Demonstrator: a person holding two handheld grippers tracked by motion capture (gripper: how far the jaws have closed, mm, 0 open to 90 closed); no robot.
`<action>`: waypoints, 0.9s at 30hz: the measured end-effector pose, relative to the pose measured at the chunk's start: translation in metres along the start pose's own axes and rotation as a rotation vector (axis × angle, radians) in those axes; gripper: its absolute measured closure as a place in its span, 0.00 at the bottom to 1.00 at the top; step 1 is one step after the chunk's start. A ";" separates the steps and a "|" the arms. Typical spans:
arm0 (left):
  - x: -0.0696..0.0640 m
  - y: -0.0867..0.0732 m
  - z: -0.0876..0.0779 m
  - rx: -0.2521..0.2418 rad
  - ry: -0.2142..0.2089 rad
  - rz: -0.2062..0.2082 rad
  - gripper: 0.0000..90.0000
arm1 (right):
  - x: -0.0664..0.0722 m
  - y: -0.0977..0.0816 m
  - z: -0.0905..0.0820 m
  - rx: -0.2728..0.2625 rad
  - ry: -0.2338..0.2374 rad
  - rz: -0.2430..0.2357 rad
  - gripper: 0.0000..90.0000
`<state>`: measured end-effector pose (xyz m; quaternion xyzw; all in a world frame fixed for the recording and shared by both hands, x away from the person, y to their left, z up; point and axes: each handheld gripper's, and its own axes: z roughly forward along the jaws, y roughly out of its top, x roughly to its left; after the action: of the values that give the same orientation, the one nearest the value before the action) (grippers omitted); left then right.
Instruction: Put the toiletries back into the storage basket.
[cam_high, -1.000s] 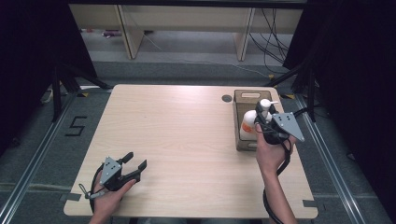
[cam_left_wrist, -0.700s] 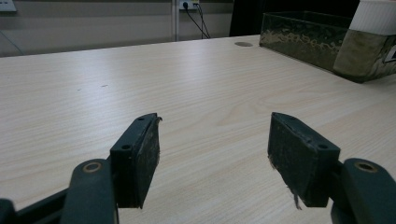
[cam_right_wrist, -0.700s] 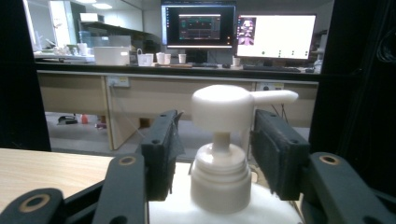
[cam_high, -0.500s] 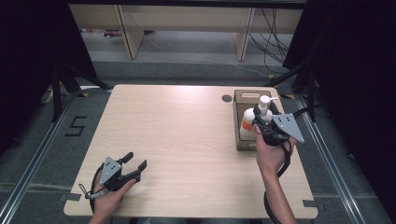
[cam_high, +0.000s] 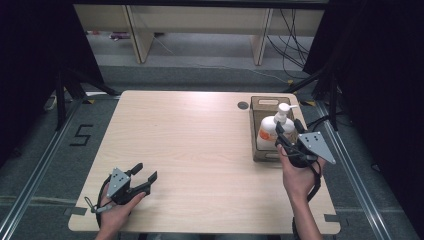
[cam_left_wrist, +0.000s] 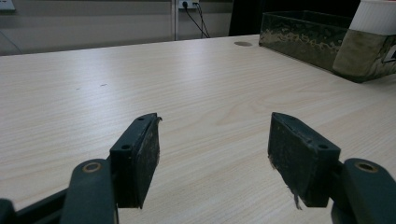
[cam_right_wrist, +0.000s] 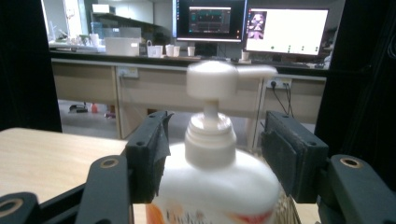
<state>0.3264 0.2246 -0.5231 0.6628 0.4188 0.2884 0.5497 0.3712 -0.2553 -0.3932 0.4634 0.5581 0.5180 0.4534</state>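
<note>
On the pale wooden surface (cam_high: 200, 145), the left tool (cam_high: 142, 178) rests near the front-left corner, its jaws spread with nothing between them. Towards the right edge, a white plastic pump bottle with an orange label (cam_high: 268, 131) stands upright in a brown translucent rectangular tray (cam_high: 260, 152). The right tool (cam_right_wrist: 212, 158) has just been opening; its pads flank the bottle's shoulder without pressing. The bottle looks smooth, rounded and probably heavy; gripping the narrower neck seems safest.
</note>
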 end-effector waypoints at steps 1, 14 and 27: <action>0.000 0.000 0.000 -0.001 0.000 0.000 0.37 | -0.002 -0.003 -0.004 0.007 0.002 0.006 0.47; 0.000 -0.001 0.001 -0.016 0.000 -0.007 0.37 | -0.024 -0.053 -0.030 0.095 -0.027 -0.010 0.47; 0.000 0.000 0.000 -0.008 0.007 -0.005 0.37 | -0.025 -0.097 -0.040 0.195 -0.020 -0.010 0.47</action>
<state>0.3267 0.2244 -0.5236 0.6584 0.4213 0.2910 0.5517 0.3313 -0.2898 -0.4875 0.5077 0.6037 0.4542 0.4142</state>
